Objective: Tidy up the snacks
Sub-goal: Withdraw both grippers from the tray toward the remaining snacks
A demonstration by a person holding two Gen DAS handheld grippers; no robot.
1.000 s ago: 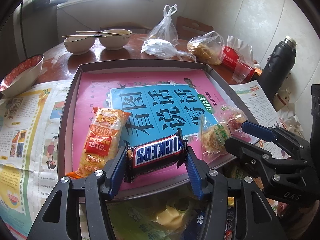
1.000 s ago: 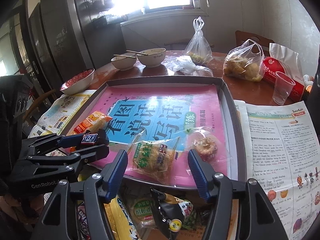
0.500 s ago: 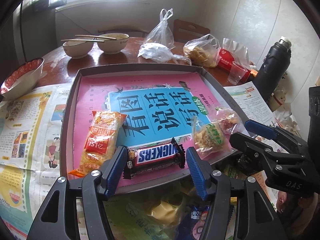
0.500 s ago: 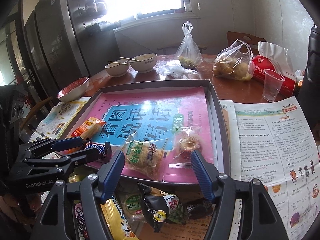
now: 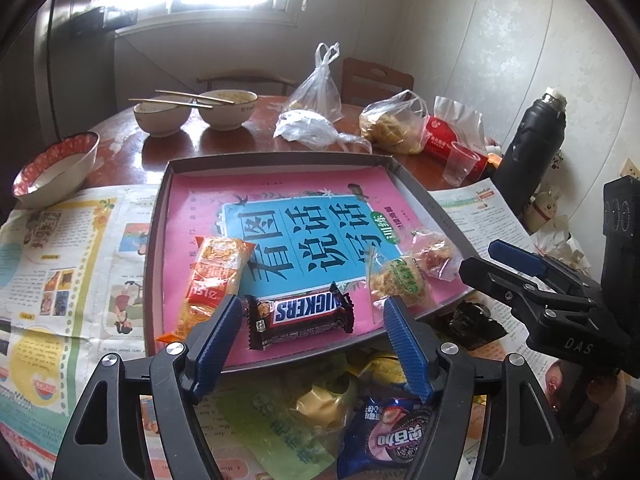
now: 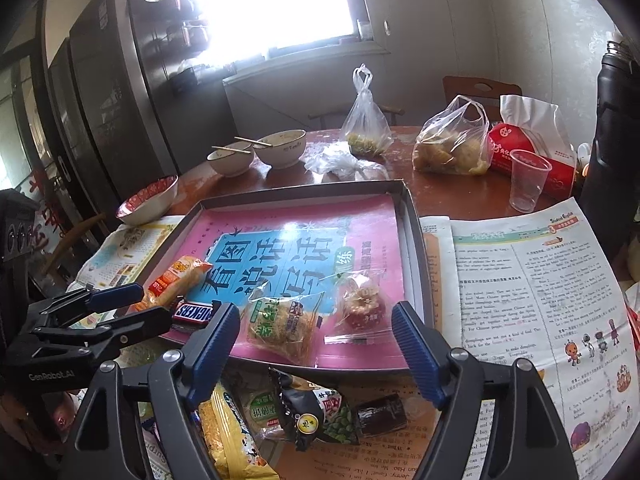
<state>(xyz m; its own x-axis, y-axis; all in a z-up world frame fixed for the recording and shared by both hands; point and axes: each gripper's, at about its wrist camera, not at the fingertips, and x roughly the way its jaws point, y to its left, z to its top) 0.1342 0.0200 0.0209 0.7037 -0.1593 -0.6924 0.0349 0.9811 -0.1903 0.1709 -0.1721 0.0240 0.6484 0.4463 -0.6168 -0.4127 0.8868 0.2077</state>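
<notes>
The left tongs (image 5: pixel 312 320) stand spread, their jaws having just been opening, and the Snickers bar (image 5: pixel 301 315) lies between them on the pink book cover inside the tray (image 5: pixel 276 157), free of both blue pads (image 5: pixel 224 322). The right tongs (image 6: pixel 316 334) are spread too, jaws also just opened wider, with nothing pinched; the green-labelled cake packet (image 6: pixel 285 322) and the clear-wrapped sweet (image 6: pixel 362 306) lie flat in the tray ahead of them, side by side near its front edge. An orange cracker packet (image 5: pixel 214 276) lies at the tray's left, just beside the bar. The four snacks sit in a rough row along the near side of the tray; the rest of the book cover is bare. In front of the tray, on the desk (image 5: pixel 240 140), loose snacks lie in a heap: a blue cookie packet (image 5: pixel 384 436), a yellow wrapper (image 6: pixel 230 432) and a black packet of green peas (image 6: pixel 316 412). Newspaper (image 6: pixel 532 292) is spread on both sides of the tray. Farther back stand two bowls with chopsticks (image 5: pixel 192 114), a red-rimmed bowl (image 5: pixel 56 168), plastic bags (image 5: pixel 394 124), a clear cup (image 6: pixel 528 178) and a black flask (image 5: pixel 532 152).
</notes>
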